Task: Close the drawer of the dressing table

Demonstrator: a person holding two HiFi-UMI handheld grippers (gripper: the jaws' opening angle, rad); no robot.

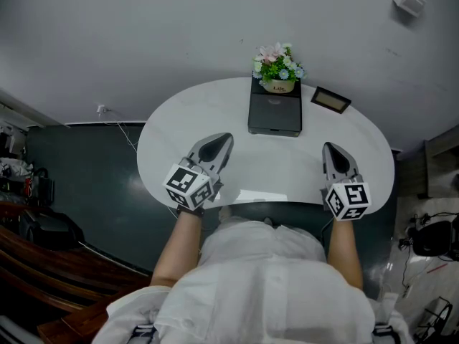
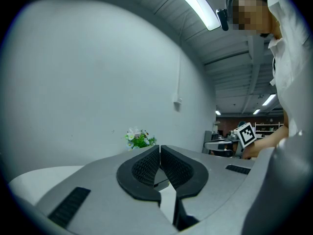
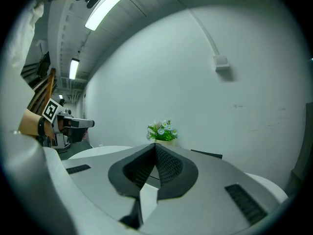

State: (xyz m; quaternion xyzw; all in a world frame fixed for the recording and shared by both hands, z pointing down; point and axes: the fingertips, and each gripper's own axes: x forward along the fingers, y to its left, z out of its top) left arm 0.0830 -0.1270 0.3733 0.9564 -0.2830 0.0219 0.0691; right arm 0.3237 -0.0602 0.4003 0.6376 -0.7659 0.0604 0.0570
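Note:
The white rounded top of the dressing table (image 1: 172, 131) lies below me. A dark band (image 1: 276, 205) shows under its front edge between my hands; my white shirt hides most of it, so I cannot tell how far the drawer stands out. My left gripper (image 1: 224, 140) hovers over the left half of the top, its jaws shut with nothing between them (image 2: 160, 148). My right gripper (image 1: 330, 149) is over the right half, also shut and empty (image 3: 155, 146). Both point toward the wall.
A dark box (image 1: 274, 110) stands at the back of the top with a small pot of flowers (image 1: 278, 63) on it. A dark flat frame (image 1: 330, 99) lies to its right. A grey wall is behind, dark floor and chairs to the left.

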